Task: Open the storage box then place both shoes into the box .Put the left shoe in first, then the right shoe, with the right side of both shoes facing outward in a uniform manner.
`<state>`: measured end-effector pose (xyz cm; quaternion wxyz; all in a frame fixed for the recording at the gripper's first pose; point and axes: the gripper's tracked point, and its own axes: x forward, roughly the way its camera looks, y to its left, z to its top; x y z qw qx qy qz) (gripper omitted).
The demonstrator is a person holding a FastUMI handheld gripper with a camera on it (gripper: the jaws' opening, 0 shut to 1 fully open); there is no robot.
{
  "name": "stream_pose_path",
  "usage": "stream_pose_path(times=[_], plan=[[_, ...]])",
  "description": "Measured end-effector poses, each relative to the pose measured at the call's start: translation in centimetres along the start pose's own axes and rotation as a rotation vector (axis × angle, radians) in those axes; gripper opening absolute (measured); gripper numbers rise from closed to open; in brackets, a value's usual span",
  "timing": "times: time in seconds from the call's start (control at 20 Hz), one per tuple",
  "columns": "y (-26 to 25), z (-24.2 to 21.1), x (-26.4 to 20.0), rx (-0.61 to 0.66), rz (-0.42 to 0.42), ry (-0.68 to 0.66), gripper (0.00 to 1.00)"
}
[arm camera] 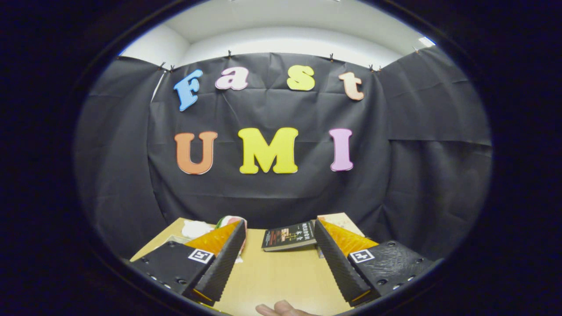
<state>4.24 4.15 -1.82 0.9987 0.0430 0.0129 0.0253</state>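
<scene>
The gripper [280,237] hangs level over a pale wooden counter [281,274], its two fingers spread wide apart with bare wood showing between them and nothing held or touched by either one. Just beyond the left finger, at the far left part of the counter, part of a shoe [230,220] peeks out from behind the fingertip: a rounded shape in white with green and pinkish-red patches, most of it hidden by the finger, so that which shoe of the pair it is cannot be told. Beside it, further left, lies a soft white object [195,228], crumpled or rounded in form and too indistinct to identify. A flat pale sheet [173,240] lies under or near it at the counter's left border.

Ahead of the gripper and slightly toward the right finger, a dark-covered book [289,235] lies flat on the counter, one corner reaching behind the right fingertip. Beyond that fingertip a light-coloured flat thing [340,220] rests at the counter's far right corner, partly covered by the finger.

Close in, below the gap between the fingers, the tips of a person's fingers [281,309] show at the near side of the counter. Black cloth hangs behind the counter as the booth's wall [272,193], with a white room wall and ceiling above it.
</scene>
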Motion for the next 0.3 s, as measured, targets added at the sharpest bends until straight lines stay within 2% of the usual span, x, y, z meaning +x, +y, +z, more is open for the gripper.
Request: stream_pose_path(times=[0.15,0.3], plan=[[-1.8,1.6,-0.1,0.01,-0.017,-0.064,0.96],[-1.8,1.5,-0.1,0.006,-0.005,-0.053,0.96]])
